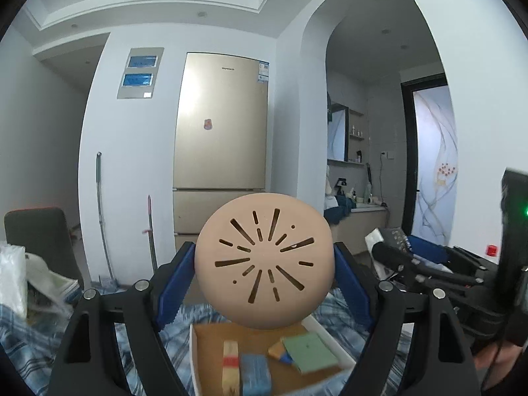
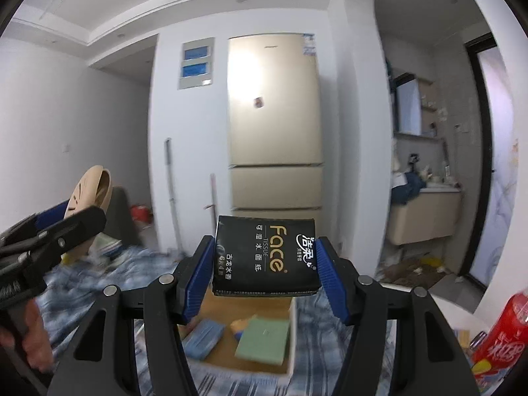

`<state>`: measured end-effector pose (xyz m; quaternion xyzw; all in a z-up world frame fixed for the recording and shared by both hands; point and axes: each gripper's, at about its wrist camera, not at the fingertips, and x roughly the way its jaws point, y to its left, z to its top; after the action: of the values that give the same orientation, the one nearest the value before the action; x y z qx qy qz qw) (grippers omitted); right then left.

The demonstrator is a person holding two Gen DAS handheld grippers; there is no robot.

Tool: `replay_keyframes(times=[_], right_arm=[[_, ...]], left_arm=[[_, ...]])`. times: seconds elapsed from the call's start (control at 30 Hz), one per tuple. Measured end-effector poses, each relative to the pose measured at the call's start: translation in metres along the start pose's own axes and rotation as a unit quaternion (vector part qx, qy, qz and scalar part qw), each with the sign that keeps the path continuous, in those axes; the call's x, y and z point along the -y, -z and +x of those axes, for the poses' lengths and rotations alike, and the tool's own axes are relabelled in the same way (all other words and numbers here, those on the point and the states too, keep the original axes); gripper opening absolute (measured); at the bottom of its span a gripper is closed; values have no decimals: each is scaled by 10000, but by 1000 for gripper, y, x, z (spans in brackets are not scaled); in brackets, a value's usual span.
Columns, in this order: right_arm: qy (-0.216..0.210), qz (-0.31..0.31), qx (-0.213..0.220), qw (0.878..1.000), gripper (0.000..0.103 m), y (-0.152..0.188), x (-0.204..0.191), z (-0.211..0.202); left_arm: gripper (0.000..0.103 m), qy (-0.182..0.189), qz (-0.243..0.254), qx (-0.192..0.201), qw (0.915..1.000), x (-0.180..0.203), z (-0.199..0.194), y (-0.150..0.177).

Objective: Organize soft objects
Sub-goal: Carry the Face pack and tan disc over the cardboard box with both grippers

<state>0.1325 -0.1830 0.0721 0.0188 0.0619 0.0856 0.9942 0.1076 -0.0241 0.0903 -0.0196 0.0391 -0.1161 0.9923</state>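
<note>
Left claw (image 1: 264, 264) grips one bun toy (image 1: 264, 260) | right claw (image 2: 262, 264) grips one tissue pack (image 2: 264, 259)

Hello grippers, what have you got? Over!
Left gripper shut on round tan cushion. Right gripper shut on black tissue pack. Tray below, nothing blocking.

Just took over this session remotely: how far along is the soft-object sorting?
Done: a green sponge, a blue pad and a striped block already lie in the white tray. In hand: the left gripper clamps a beige round sponge, and the right gripper clamps a black tissue pack, both held above the tray. Left: setting these two down.
</note>
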Motion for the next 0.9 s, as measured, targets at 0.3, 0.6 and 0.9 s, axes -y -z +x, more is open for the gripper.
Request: replay_keyframes(times=[0.3,0.6,0.9], right_arm=[[320,0,-74,9995,60,20,8,36],[175,22,-883,9959,60,74,17,70],[-527,10,-1946,9795,60,101,15,101]], left_arm=[[83,-222,-161,-564,9980,-22,42,39],[83,-286,-209,-1100,9933,-42,64,79],[83,-264,-241,-1351,9902,-41,72,89]])
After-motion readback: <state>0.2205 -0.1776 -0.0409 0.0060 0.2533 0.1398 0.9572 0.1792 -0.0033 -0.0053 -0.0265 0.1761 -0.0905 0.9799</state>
